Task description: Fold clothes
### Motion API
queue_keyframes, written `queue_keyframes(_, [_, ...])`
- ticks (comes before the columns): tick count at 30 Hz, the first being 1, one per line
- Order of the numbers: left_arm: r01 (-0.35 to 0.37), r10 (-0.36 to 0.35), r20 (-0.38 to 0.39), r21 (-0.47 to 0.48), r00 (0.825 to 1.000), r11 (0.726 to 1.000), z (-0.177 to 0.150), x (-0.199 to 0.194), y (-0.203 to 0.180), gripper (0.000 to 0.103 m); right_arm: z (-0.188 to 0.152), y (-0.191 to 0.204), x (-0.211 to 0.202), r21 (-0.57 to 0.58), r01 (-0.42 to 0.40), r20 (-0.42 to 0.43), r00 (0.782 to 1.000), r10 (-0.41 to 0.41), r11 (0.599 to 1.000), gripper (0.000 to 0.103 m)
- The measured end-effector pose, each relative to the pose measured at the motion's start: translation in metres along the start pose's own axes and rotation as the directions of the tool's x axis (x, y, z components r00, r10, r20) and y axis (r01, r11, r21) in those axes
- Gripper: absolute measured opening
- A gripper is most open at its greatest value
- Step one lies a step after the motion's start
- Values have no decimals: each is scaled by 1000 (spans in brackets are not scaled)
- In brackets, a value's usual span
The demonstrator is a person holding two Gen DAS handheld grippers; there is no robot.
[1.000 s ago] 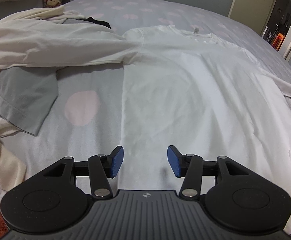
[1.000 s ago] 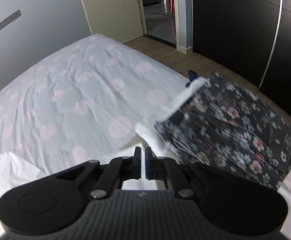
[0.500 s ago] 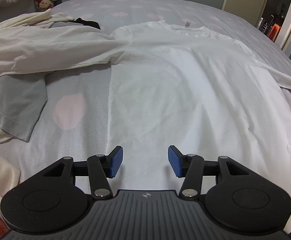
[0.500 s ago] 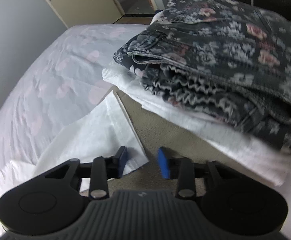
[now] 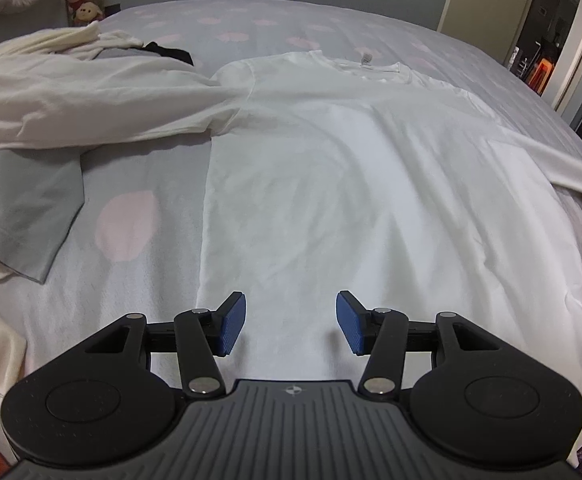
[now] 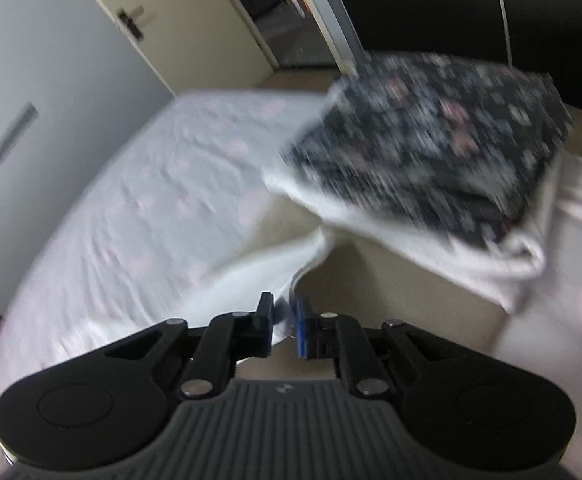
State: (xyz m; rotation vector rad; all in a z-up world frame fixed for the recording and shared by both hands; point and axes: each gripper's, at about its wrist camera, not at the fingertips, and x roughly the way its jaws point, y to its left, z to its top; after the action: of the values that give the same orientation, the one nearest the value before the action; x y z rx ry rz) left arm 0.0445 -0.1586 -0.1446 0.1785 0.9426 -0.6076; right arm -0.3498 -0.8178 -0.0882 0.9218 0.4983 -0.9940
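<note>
White cotton is filling most of what I am seeing: the white T-shirt (image 5: pixel 355 184) is lying flat and face up across the middle of the bed (image 5: pixel 131 264), its collar toward the far edge and its hem toward the near edge, just under my left claw (image 5: pixel 291 322). Going from the left edge of the bed, a cream garment (image 5: pixel 75 100) is sprawling over the far left corner, overlapping the shirt's left sleeve, and a grey cloth (image 5: pixel 27 208) is lying partly beneath it, beside a pink dot on the sheet. A small black item (image 5: pixel 171 53) is peeking out behind the cream garment. My left claw is hovering over the shirt's hem with its blue pads spread wide, nothing between them.

Over at the right edge of the bed, my right claw (image 6: pixel 284 326) is pinching a white edge of fabric (image 6: pixel 283 312) between nearly closed pads; it is trailing up from the shirt side of the bed, though blur is keeping me from telling exactly which part it is. Further right, a folded floral garment (image 6: pixel 431 140) is sitting on top of a folded white piece (image 6: pixel 443 252), stacked near the right edge. Behind them a door (image 6: pixel 179 28) is standing open.
</note>
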Motion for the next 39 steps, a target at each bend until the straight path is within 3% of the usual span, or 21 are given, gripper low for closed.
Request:
queue_keyframes(2, [3,-3,8,-1,1000,1000,0,-3,2,48,-13,-12,9,25,32,-33,999,-31,999,13])
queue_keyframes(3, [5,-5,13,-1,1000,1000,0,-5,3,48,-19,-18,13,38,51,-49,998,-49,998,6])
queue_keyframes(5, [4,-4,18,-8,1000,1000,-1,-9,6,48,-28,-26,22,43,97,-72,993,-94,994,3])
queue_keyframes(9, [9,-9,13,-2,1000,1000,-2,-18,10,49,-33,-30,20,7,120,-67,991,-119,993,8])
queue_keyframes(13, [29,-29,-19,7,999,1000,-6,-25,11,52,-39,-5,-1,-90,41,-69,996,-47,995,14])
queue_keyframes(17, [66,-67,-67,-16,995,998,-15,-31,15,52,-63,31,-19,-180,-76,-120,991,55,981,29])
queue_keyframes(19, [80,-83,-88,-47,993,996,-20,-35,20,52,-81,50,-25,-226,-145,-160,981,111,963,29])
queue_keyframes(24, [64,-85,-156,-134,984,989,-32,-35,37,53,-123,99,-35,-343,-281,-279,942,188,896,42])
queue_keyframes(28, [22,-65,-230,-188,971,982,-45,-28,51,54,-146,128,-42,-422,-345,-349,915,201,839,48])
queue_keyframes(32, [28,-84,-301,-188,950,982,-51,-20,55,53,-163,145,-46,-484,-378,-409,895,178,790,49])
queue_keyframes(39, [54,-103,-367,-143,925,988,-58,-13,54,51,-194,156,-49,-527,-407,-492,862,122,746,49])
